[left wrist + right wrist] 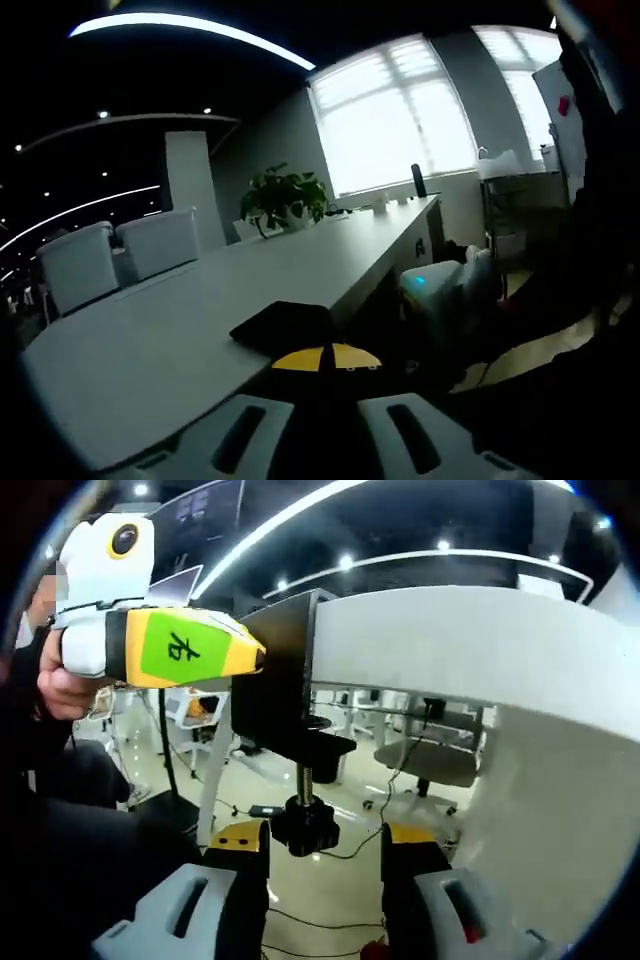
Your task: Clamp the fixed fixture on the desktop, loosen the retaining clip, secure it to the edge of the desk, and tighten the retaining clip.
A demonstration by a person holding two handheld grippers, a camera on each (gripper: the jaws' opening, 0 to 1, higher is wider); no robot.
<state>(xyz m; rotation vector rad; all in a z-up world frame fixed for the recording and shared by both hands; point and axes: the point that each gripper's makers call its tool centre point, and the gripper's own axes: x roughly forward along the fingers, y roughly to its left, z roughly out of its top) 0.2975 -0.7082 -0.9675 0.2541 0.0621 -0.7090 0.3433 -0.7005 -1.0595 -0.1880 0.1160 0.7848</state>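
A black clamp fixture point(283, 324) sits on the near edge of the long white desk point(180, 330). My left gripper point(326, 357) has its yellow tips closed together on the fixture's top plate. Seen from below the desk edge point(460, 640), the fixture point(275, 700) hooks over the edge. The left gripper point(258, 658), white and yellow with a green label, pinches its upper part. A threaded screw point(305, 780) hangs down to a black knob point(305, 832). My right gripper point(322, 845) is open, with a jaw either side of the knob.
A potted plant point(283, 195) stands far along the desk, with white chairs point(80, 265) on its left side. A person's hand point(60, 685) holds the left gripper. Office chairs point(430, 765) and floor cables point(300, 915) lie under the desk.
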